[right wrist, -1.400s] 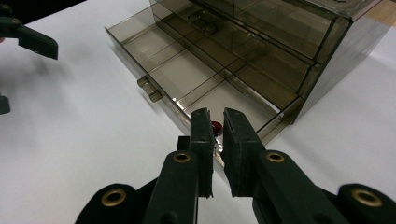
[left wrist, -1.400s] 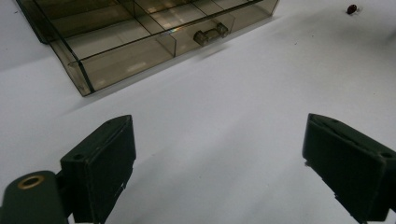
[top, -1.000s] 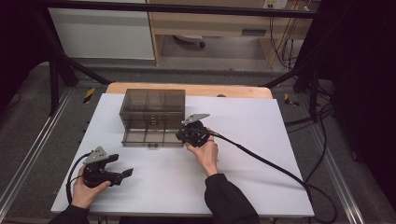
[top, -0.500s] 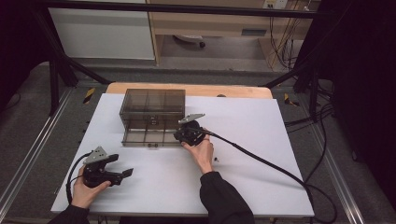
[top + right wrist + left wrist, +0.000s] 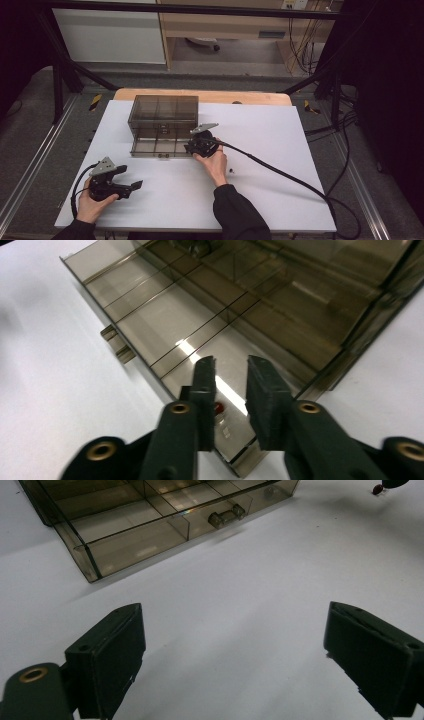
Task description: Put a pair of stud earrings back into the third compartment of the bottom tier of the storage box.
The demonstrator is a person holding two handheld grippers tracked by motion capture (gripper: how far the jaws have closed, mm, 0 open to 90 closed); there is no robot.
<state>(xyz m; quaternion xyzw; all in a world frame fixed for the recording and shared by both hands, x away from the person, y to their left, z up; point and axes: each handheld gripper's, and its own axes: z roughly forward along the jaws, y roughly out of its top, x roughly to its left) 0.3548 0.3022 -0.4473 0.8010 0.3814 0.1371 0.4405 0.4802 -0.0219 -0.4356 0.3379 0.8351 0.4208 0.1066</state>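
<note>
the high view looked forward and down over the white table (image 5: pixel 280 130). both gripper views sat low and close, each facing the smoky drawer box (image 5: pixel 162 125) (image 5: pixel 165 515) (image 5: pixel 240 305), their shared ground.

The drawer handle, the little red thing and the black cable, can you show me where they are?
drawer handle (image 5: pixel 227 517), left gripper view, middle of the handle.
little red thing (image 5: pixel 218 407), right gripper view, its visible side.
black cable (image 5: pixel 280 172), high view, mid-length.
</note>
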